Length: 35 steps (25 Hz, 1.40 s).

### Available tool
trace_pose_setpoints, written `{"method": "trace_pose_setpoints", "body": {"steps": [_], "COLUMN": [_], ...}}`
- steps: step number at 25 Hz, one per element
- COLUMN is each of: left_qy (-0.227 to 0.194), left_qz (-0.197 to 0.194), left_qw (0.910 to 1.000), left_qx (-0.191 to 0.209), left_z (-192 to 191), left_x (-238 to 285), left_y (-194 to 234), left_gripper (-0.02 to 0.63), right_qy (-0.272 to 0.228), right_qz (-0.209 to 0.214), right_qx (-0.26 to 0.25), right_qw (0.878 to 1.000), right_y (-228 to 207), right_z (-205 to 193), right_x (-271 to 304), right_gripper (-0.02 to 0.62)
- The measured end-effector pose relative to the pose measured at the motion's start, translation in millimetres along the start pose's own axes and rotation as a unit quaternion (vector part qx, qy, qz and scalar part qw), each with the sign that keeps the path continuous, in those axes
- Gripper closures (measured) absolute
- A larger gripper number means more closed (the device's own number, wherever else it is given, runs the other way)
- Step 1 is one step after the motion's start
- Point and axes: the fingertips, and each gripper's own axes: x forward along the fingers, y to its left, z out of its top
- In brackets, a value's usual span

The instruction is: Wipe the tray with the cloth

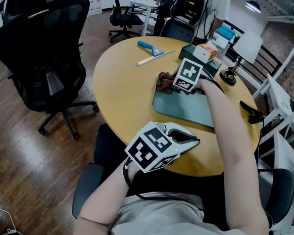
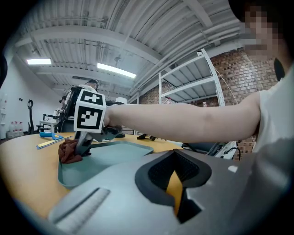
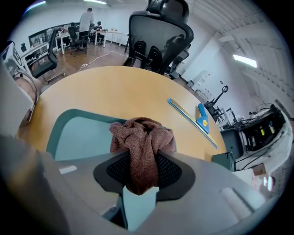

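right gripper (image 3: 140, 170) clamps bunched cloth (image 3: 142, 147) at tray (image 3: 76, 133) far corner | left gripper (image 2: 176, 181) jaws together, empty, near table edge | cloth likely soft, light, floppy: grip mid-bunch | tray may slide

This is an open-plan office in an industrial shell. A round wooden desk (image 1: 129, 90) stands on dark plank flooring (image 1: 18, 150), with a black mesh swivel chair (image 1: 43, 51) just beside it. Beyond the desk, more work desks (image 3: 43, 46) and chairs fill the room, with people (image 3: 86, 20) at them. On its other side are a brick wall (image 2: 229, 75) and metal shelving (image 2: 193, 86). Overhead, strip lights (image 2: 116, 70) hang under a ribbed metal ceiling (image 2: 138, 32).
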Motion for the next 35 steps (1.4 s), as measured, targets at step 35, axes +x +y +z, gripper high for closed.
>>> {"method": "trace_pose_setpoints", "body": {"steps": [35], "left_qy": [-0.009], "left_qz": [-0.004], "left_qw": [0.9999], "left_qx": [0.001], "left_z": [2], "left_x": [-5], "left_y": [1], "left_gripper": [0.604], "right_qy": [0.096], "right_qz": [-0.059], "right_qx": [0.142], "right_qw": [0.983], "right_y": [-14], "right_z": [-236], "right_x": [-59], "right_gripper": [0.463]}}
